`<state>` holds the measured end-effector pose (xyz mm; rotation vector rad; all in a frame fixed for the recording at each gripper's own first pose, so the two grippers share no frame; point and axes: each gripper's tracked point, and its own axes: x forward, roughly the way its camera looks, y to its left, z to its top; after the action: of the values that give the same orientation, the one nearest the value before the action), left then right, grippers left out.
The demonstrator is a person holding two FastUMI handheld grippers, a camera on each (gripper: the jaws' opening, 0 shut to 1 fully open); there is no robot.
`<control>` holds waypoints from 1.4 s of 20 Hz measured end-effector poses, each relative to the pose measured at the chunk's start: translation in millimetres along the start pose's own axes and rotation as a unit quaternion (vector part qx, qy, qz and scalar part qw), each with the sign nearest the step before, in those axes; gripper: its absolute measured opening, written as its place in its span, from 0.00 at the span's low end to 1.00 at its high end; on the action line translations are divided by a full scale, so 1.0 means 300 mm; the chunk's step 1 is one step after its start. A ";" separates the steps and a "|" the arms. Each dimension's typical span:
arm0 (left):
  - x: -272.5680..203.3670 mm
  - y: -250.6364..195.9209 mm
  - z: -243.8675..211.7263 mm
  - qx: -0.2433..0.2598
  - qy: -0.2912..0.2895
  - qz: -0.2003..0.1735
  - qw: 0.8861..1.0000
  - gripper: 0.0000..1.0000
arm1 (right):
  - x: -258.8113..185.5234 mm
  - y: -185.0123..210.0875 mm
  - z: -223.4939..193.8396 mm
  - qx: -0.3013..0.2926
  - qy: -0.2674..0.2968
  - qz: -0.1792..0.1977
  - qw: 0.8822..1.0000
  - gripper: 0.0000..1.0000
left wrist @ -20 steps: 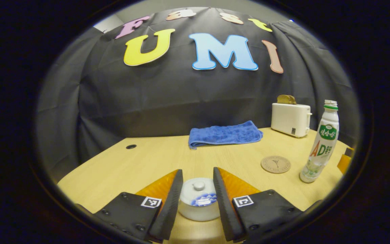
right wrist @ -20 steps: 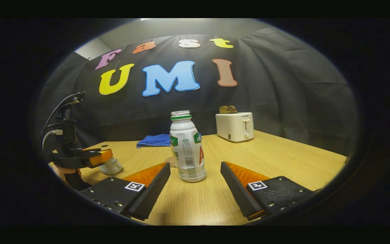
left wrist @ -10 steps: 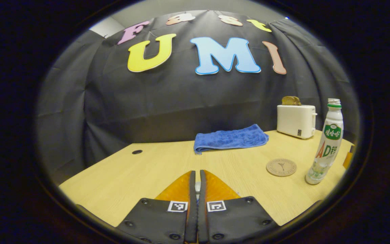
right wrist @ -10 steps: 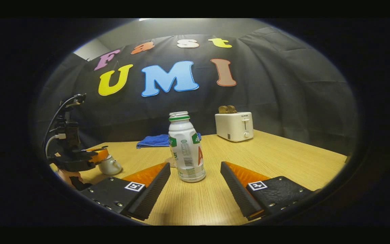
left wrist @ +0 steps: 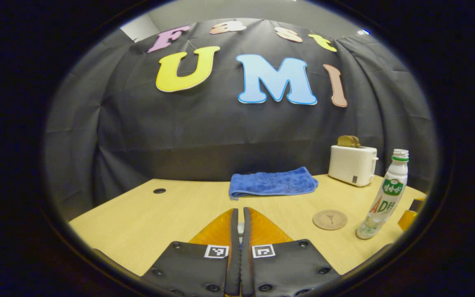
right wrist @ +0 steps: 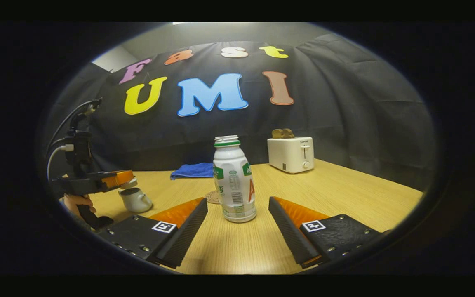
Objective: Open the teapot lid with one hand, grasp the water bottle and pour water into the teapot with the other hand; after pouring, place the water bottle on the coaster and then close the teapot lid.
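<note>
My left gripper (left wrist: 239,214) is shut, and a sliver of the white teapot lid (left wrist: 241,227) shows between its fingers. In the right gripper view that same gripper (right wrist: 126,178) holds the lid (right wrist: 128,184) just above the open white teapot (right wrist: 135,200) at the far left. The uncapped white water bottle (right wrist: 234,185) stands upright on the table (right wrist: 344,194), just ahead of my right gripper (right wrist: 237,202), which is open with the fingers apart on either side. The round coaster (left wrist: 330,219) lies left of the bottle (left wrist: 382,200).
A folded blue towel (left wrist: 272,183) lies at the back of the table. A white toaster (left wrist: 352,164) with bread in it stands at the back right. A hand (right wrist: 76,204) holds the left gripper from below. A small dark hole (left wrist: 159,190) marks the table's far left.
The left gripper shut on the teapot lid's knob, then rose, lifting the lid off the teapot. The right gripper stayed open near the bottle, hardly moving.
</note>
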<state>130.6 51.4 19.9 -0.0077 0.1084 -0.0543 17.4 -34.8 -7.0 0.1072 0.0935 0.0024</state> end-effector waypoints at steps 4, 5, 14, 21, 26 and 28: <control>-0.026 0.023 0.059 -0.003 -0.011 -0.003 1.000 0.06 | 0.013 0.003 0.005 -0.012 0.001 0.003 1.000 0.95; -0.037 0.041 0.071 -0.002 -0.011 0.000 1.000 0.11 | 0.022 0.004 0.006 -0.016 0.003 0.005 1.000 0.95; -0.114 0.294 0.058 -0.004 -0.001 0.055 0.998 0.06 | 0.165 0.016 -0.023 -0.045 0.043 0.013 0.998 0.95; -0.141 0.371 0.009 0.005 0.007 0.069 0.998 0.10 | 0.274 0.002 -0.040 -0.093 0.058 0.002 0.994 0.95; -0.143 0.361 -0.008 0.000 0.008 0.059 0.998 0.06 | 0.280 0.005 -0.040 -0.112 0.066 0.009 0.991 0.85; -0.140 0.362 -0.015 -0.001 0.009 0.059 0.998 0.06 | 0.275 0.011 -0.033 -0.131 0.067 0.013 0.989 0.81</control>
<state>94.4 162.2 18.7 -0.0036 0.1270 0.0628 98.5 -29.9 -24.2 -0.1551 0.2254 0.0487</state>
